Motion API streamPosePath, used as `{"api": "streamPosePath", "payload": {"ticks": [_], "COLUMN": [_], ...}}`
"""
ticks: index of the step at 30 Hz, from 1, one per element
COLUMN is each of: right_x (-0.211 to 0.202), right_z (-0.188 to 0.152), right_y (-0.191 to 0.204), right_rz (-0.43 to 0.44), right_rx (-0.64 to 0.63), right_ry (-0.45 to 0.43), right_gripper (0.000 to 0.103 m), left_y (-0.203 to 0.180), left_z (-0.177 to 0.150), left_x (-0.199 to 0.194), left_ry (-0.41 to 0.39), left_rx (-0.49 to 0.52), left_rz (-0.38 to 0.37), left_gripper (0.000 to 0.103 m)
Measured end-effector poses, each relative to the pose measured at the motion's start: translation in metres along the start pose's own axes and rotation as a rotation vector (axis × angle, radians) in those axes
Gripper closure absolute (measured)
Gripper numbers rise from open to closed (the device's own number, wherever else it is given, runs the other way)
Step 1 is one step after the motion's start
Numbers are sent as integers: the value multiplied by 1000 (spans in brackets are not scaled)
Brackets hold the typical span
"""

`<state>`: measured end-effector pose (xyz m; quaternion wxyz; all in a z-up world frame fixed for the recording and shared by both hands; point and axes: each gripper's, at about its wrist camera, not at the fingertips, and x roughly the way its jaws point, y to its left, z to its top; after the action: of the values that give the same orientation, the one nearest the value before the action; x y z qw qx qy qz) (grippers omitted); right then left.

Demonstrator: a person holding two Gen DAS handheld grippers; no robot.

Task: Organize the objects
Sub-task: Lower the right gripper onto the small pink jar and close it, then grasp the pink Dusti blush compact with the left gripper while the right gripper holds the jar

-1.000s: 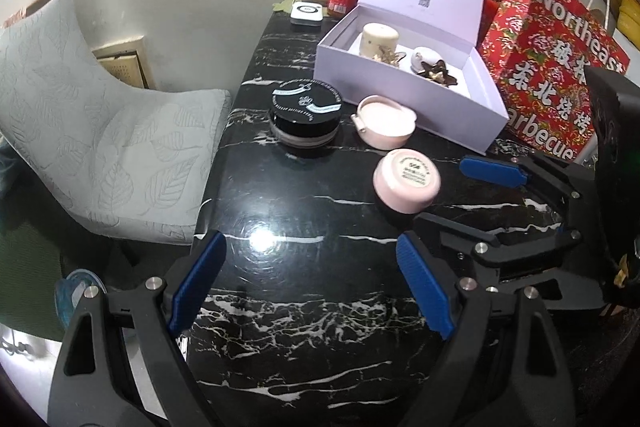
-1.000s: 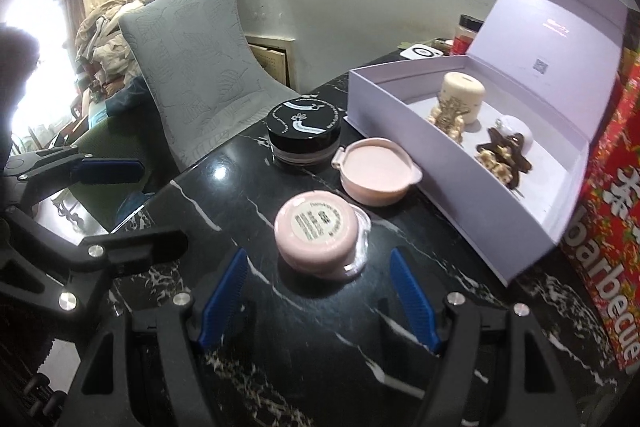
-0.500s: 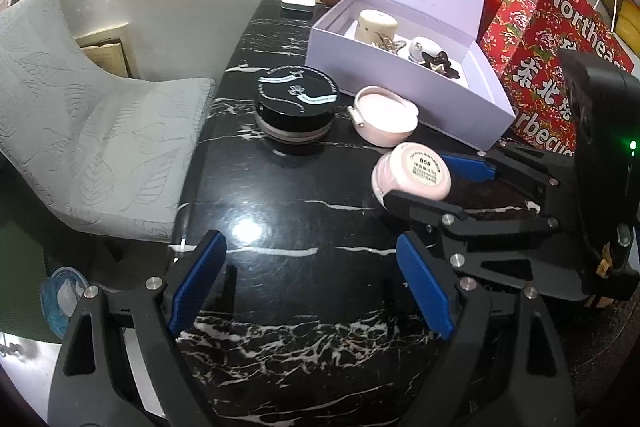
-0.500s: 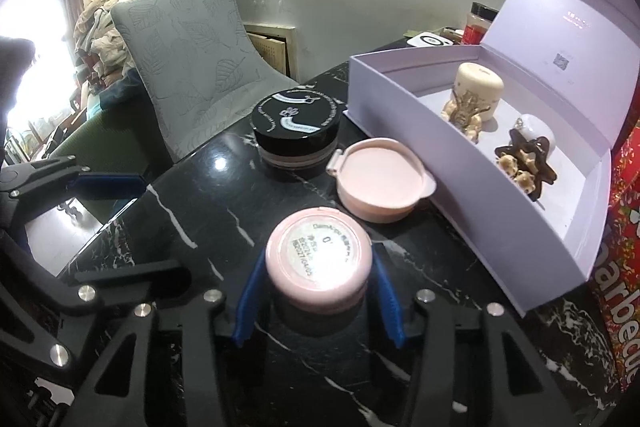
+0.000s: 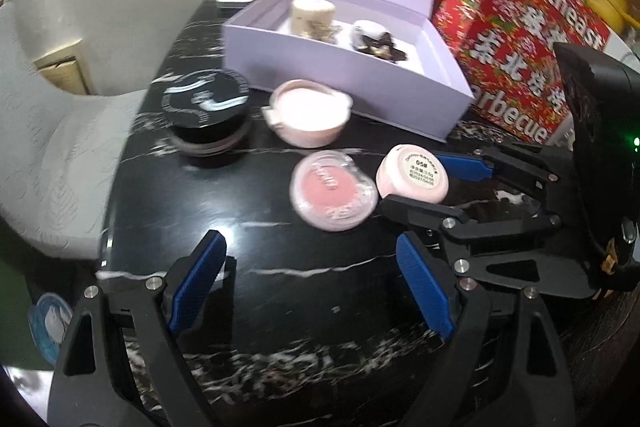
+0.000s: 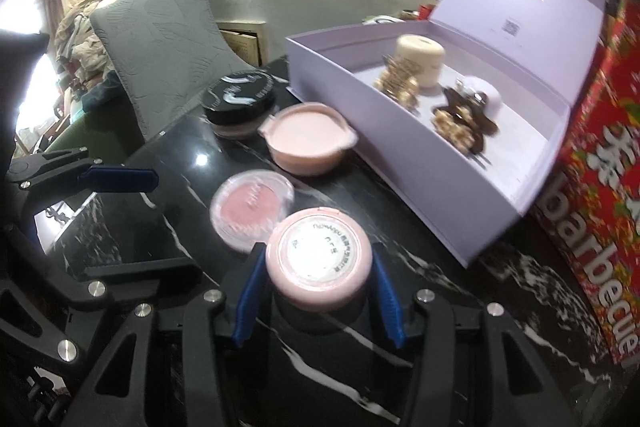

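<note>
Since the earlier frame, right gripper (image 6: 316,291) has clamped and lifted pink jar (image 6: 320,263), uncovering blush compact (image 6: 252,209) beside pink bowl (image 6: 308,137); lavender box (image 6: 400,147) holds trinkets; left gripper (image 5: 312,287) open, empty.

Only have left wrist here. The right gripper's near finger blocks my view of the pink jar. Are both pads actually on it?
Observer: Yes. From the right wrist view, the right gripper has one blue pad pressed on each side of the pink jar, label face towards the camera.
Operator: Good. The box wall cuts off the gold thing by the cream jar. What is it?
Observer: A gold beaded piece, probably a hair clip. It lies on the floor of the lilac box, right against the front of the cream jar.
</note>
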<state>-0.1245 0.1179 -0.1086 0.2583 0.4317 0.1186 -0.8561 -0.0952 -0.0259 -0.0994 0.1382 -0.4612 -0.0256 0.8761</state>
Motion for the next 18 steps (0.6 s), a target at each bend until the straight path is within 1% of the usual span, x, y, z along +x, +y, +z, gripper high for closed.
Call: {"api": "streamPosePath", "payload": {"ticks": [5, 9, 15, 17, 18], "right_x": [-4, -7, -11, -11, -11], "right_z": [-11, -19, -24, -24, -24], "right_y": [-13, -20, -27, -27, -27], "right_rz": [-32, -47, -39, -39, -40], "right_rx": [7, 9, 23, 21, 19], "right_ry": [13, 12, 0, -4, -6], "right_gripper": [51, 51, 51, 50, 47], "left_y": [-17, -25, -24, -24, -25], "left_z": [7, 12, 16, 16, 16], "left_x": [12, 22, 33, 34, 35], "left_ry": [-4, -7, 1, -11, -13], "left_rx": [68, 117, 103, 112, 121], "left_rz": [-3, 18, -10, 2, 11], "left_gripper": [16, 17, 22, 26, 28]}}
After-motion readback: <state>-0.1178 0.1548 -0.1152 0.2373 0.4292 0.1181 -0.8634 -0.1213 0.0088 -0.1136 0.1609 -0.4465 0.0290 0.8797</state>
